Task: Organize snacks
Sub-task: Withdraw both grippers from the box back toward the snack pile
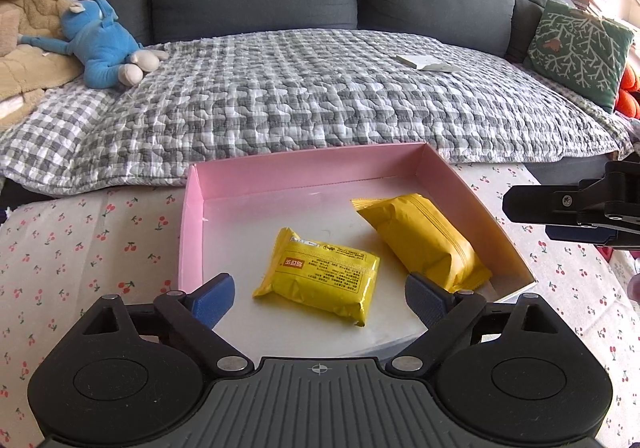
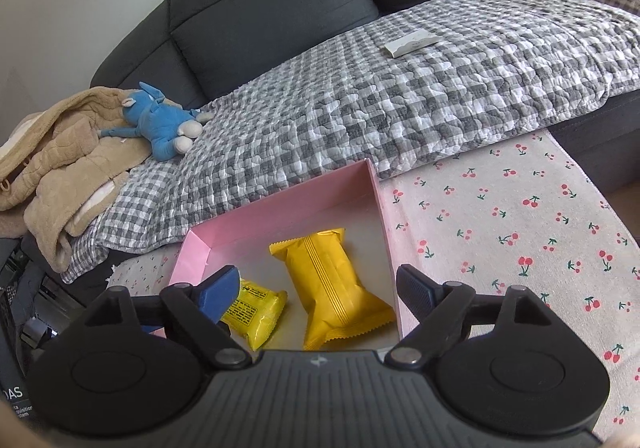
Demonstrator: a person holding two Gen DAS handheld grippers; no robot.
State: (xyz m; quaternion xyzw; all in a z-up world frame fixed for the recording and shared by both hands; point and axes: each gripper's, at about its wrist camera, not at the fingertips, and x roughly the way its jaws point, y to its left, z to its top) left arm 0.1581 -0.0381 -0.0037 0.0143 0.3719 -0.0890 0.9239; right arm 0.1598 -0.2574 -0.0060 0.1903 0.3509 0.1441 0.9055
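Pink shallow box [image 1: 191, 224] on cherry-print tablecloth [image 1: 80, 248], holding two yellow snack packets: printed packet [image 1: 320, 280] near-left, plain packet [image 1: 420, 240] far-right, close together. Left gripper [image 1: 320, 298] and right gripper [image 2: 316, 288]: jaws wide, empty. Step: release complete, apparently. Next: locate remaining snacks; none visible.

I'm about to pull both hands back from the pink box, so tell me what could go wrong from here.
1. The left tool hangs open low over the printed yellow packet; a careless pull back could drag it out over the pink box's near side.
2. The right tool sits beside the box's right wall, so pulling back could nudge the light box across the cherry tablecloth.
3. The orange packet lies askew, leaving less room for more snacks.
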